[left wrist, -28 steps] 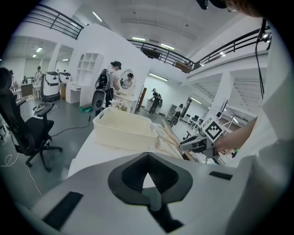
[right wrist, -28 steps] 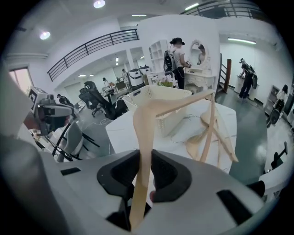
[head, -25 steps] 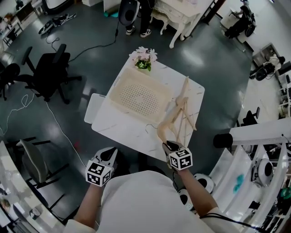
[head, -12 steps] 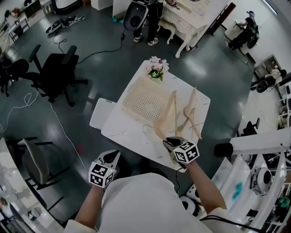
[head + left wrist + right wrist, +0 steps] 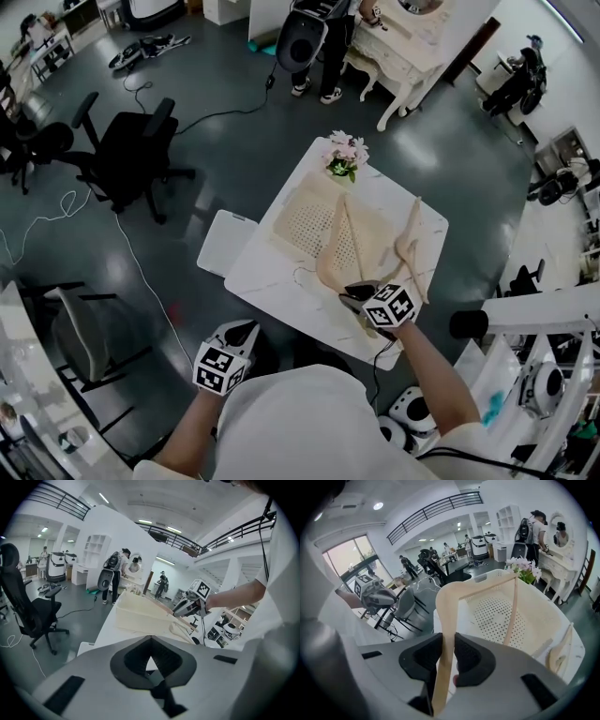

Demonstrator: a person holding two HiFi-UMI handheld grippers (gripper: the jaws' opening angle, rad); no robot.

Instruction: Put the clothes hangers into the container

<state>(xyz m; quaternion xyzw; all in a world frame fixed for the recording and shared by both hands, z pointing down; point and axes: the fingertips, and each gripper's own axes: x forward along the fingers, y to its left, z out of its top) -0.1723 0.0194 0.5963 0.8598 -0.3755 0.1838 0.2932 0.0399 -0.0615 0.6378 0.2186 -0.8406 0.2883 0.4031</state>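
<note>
A pale wooden hanger (image 5: 334,239) slants up from my right gripper (image 5: 349,292), its far end over the cream perforated basket (image 5: 292,211) on the white table (image 5: 272,272). In the right gripper view the jaws are shut on the hanger's arm (image 5: 446,620), and the basket (image 5: 534,616) lies just beyond. More hangers (image 5: 411,239) lie on the table right of the basket, one showing as a pale hanger (image 5: 560,649) at the basket's side. My left gripper (image 5: 246,326) hangs off the table's near edge; its jaws (image 5: 151,660) meet with nothing between them.
A flower pot (image 5: 345,155) stands at the table's far corner, behind the basket. A low white board (image 5: 225,242) sits beside the table's left side. A black office chair (image 5: 131,141) and a grey chair (image 5: 75,328) stand on the floor to the left. A person (image 5: 323,37) stands by a dresser.
My right gripper has swung the held hanger left, away from the other hangers, so its far end now reaches over the basket. The left gripper has barely shifted.
</note>
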